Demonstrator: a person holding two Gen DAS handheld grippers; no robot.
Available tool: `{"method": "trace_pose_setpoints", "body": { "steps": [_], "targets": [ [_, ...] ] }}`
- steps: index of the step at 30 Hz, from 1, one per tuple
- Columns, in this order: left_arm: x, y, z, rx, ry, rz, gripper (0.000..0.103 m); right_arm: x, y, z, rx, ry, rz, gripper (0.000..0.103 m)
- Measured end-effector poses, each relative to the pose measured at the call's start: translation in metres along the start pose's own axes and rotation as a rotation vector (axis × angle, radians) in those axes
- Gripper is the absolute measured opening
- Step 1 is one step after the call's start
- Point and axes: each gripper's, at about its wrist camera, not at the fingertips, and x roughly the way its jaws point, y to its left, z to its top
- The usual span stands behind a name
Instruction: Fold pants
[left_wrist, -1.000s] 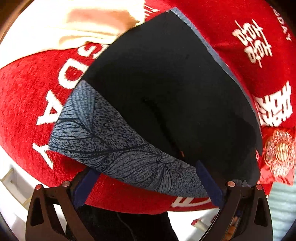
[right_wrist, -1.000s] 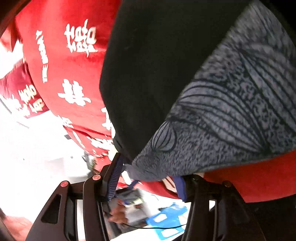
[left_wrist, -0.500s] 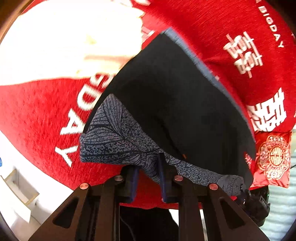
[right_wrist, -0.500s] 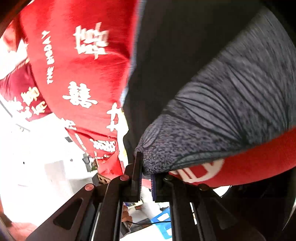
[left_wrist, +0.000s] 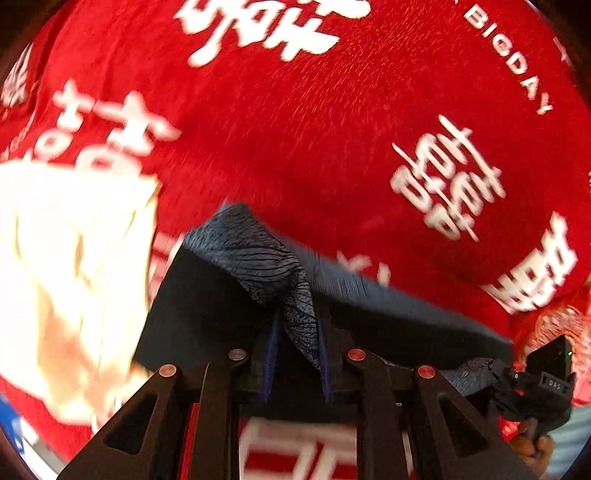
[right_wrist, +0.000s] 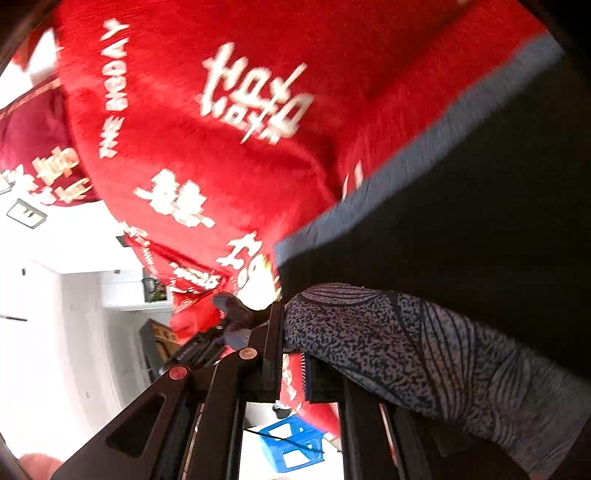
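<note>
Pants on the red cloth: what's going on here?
A person with a handheld gripper in each hand is folding dark pants on a red printed cloth. The left gripper has its jaws shut on the patterned grey waistband, lifted clear of the cloth. The right gripper is shut on the same band's other end. A cream garment lies to the left. Both views are motion-blurred.

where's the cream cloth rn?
Left wrist view, far left: the cream cloth lies on the red blanket, just left of the pants.
</note>
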Motion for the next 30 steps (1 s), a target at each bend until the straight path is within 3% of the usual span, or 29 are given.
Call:
{"method": "trace_pose_setpoints", "body": {
  "steps": [4,7,9,11,12,13,16,17,18,19,23,24,27,30],
  "targets": [
    [0.051,-0.012,0.030,0.036,-0.013,0.091,0.023,0.038,-0.026,0.062,0.023,0.032,-0.109,0.012],
    [0.080,-0.020,0.041,0.080,0.006,0.207,0.041,0.065,-0.052,0.087,0.074,0.078,-0.226,0.012],
    [0.078,-0.019,0.044,0.080,-0.004,0.237,0.047,0.072,-0.061,0.090,0.105,0.105,-0.242,0.018],
    [0.066,-0.016,0.042,0.085,-0.008,0.238,0.047,0.070,-0.053,0.089,0.092,0.113,-0.228,0.043],
    [0.058,-0.015,0.038,0.105,-0.001,0.258,0.047,0.067,-0.044,0.087,0.065,0.107,-0.234,0.064],
    [0.056,-0.015,0.033,0.125,0.006,0.273,0.048,0.061,-0.032,0.083,0.022,0.095,-0.247,0.068],
    [0.058,-0.023,0.013,0.225,0.060,0.303,0.048,0.050,0.016,0.064,-0.179,0.078,-0.322,0.066],
    [0.064,-0.027,0.008,0.249,0.084,0.304,0.048,0.052,0.027,0.058,-0.237,0.089,-0.352,0.060],
    [0.075,-0.031,0.005,0.262,0.108,0.316,0.048,0.059,0.035,0.053,-0.292,0.111,-0.387,0.047],
    [0.089,-0.034,0.005,0.258,0.125,0.328,0.048,0.072,0.040,0.048,-0.346,0.147,-0.435,0.042],
    [0.130,-0.041,0.021,0.203,0.109,0.353,0.048,0.128,0.028,0.053,-0.506,0.240,-0.632,0.039],
    [0.138,-0.042,0.026,0.200,0.109,0.363,0.048,0.138,0.024,0.055,-0.550,0.239,-0.683,0.030],
    [0.157,-0.051,0.037,0.225,0.094,0.405,0.052,0.145,0.023,0.068,-0.584,0.188,-0.684,0.028],
    [0.154,-0.059,0.040,0.225,0.111,0.419,0.052,0.138,0.018,0.084,-0.460,0.180,-0.632,0.030]
  ]
}}
